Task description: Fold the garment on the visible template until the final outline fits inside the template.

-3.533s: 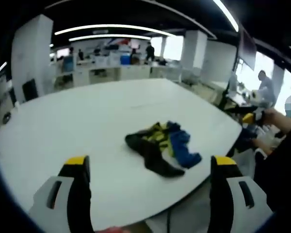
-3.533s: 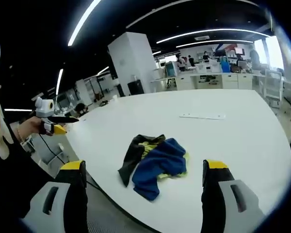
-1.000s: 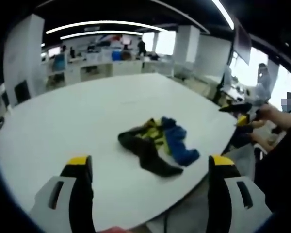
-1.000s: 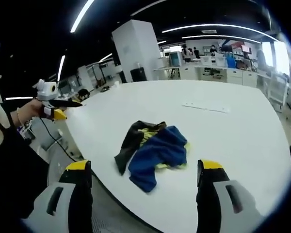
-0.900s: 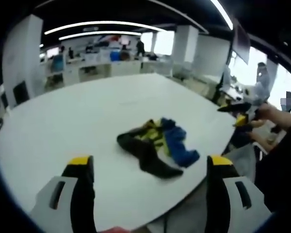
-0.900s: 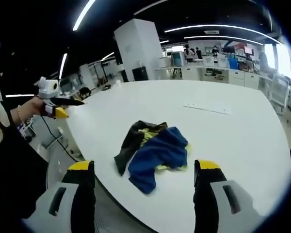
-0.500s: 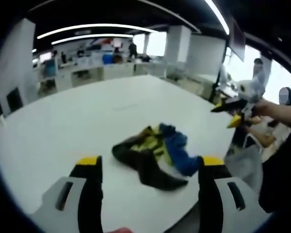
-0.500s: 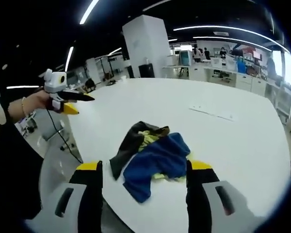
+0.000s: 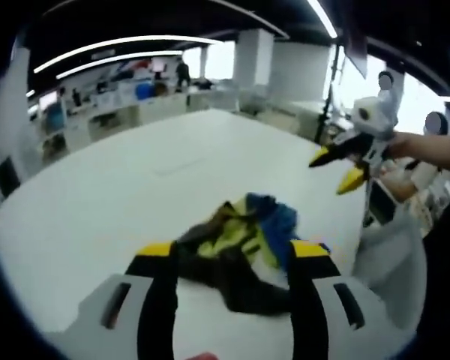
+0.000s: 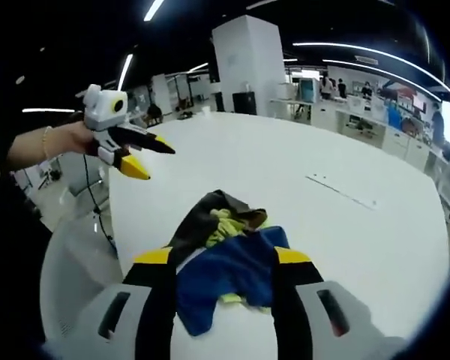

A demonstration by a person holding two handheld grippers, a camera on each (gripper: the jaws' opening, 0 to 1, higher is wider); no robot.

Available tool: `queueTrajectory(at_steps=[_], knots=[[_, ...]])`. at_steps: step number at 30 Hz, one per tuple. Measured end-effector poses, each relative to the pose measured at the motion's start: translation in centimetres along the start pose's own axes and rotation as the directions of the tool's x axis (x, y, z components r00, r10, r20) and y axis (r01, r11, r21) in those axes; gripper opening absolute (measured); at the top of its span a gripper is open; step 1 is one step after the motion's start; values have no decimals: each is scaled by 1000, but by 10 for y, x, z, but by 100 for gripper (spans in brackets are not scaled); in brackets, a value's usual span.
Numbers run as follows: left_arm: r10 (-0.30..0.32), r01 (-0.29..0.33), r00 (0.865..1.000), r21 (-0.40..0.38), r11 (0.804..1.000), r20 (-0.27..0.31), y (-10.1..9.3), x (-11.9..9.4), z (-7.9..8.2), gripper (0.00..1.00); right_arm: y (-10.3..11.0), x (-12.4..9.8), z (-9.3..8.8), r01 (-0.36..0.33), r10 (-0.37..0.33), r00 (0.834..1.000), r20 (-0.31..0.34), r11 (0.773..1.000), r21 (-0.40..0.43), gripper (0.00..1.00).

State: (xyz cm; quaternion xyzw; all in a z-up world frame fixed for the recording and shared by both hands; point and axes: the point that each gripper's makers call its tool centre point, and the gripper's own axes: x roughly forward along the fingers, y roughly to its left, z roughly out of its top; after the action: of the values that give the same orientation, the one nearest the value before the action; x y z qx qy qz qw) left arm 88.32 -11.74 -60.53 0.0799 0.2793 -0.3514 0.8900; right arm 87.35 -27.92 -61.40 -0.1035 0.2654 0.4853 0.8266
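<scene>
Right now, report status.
Both hand-held grippers open, empty: left, right. Garment crumpled on white table, unfolded. Nothing in the way.

1. Large white table, rounded at its near edge, under the whole scene.
2. Thin pale strip lying flat on the tabletop, well out from the near edge.
3. Broad white square column standing beyond the table.
4. Long ceiling light strips curving across the dark ceiling.
5. Rows of white desks far behind, with people standing among them.
6. Bright windows along one side.
</scene>
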Motion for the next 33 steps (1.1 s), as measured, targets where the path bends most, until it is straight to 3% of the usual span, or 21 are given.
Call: queueTrajectory(at_steps=[10,16,27,33], knots=[[-28,37,996,103,994,-81,17,51,-12,39,-15,41,13,-41,37,999,-37,994,-102,39],[-41,65,991,196,978,-126,24,75,-13,30,-22,64,13,-66,55,996,-73,984,-165,33],[-75,172,965,392,904,-251,35,117,-35,22,-32,96,-2,-137,71,976,-208,937,-322,25],[-65,215,951,496,841,-302,43,135,-45,20,-35,106,-15,-183,57,955,-290,884,-430,22]])
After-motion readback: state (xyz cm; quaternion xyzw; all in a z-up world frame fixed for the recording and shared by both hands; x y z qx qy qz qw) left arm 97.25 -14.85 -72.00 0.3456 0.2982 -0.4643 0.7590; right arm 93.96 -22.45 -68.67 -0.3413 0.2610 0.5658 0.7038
